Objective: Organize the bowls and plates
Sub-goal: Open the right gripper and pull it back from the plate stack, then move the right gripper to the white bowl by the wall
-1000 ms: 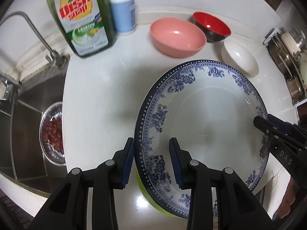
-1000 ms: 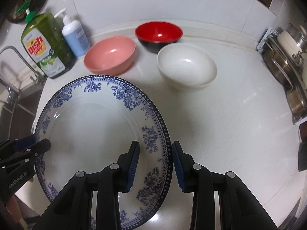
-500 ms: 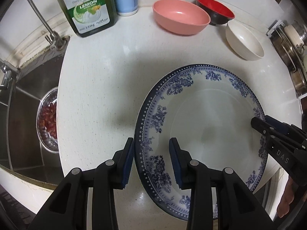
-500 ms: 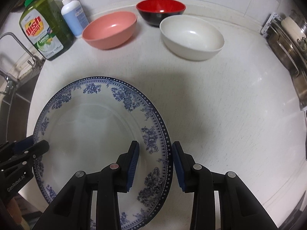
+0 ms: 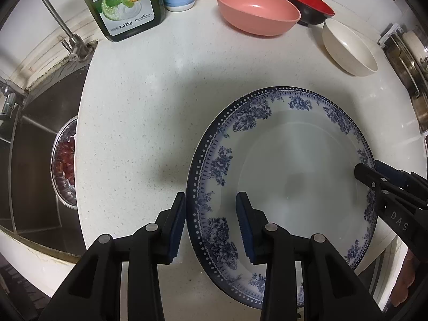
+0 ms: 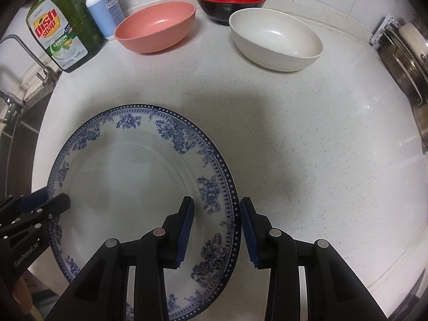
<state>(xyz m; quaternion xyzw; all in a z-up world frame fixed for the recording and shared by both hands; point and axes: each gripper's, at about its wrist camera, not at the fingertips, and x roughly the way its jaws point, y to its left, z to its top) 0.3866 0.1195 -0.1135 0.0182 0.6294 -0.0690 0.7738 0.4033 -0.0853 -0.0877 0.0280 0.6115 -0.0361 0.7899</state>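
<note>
Both the left tool (image 5: 211,224) and right tool (image 6: 216,230) were black plastic with ribbed blue pads (image 5: 178,224) and silver screws; white lettering, possibly "GenRobot.AI", marked the left one.

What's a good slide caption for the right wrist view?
Both claws, right and left, straddle the blue-patterned plate's rim over the counter.

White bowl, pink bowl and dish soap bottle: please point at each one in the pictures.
white bowl (image 6: 278,37), right wrist view, inner bottom.
pink bowl (image 6: 156,28), right wrist view, inside wall.
dish soap bottle (image 6: 62,38), right wrist view, front label.
</note>
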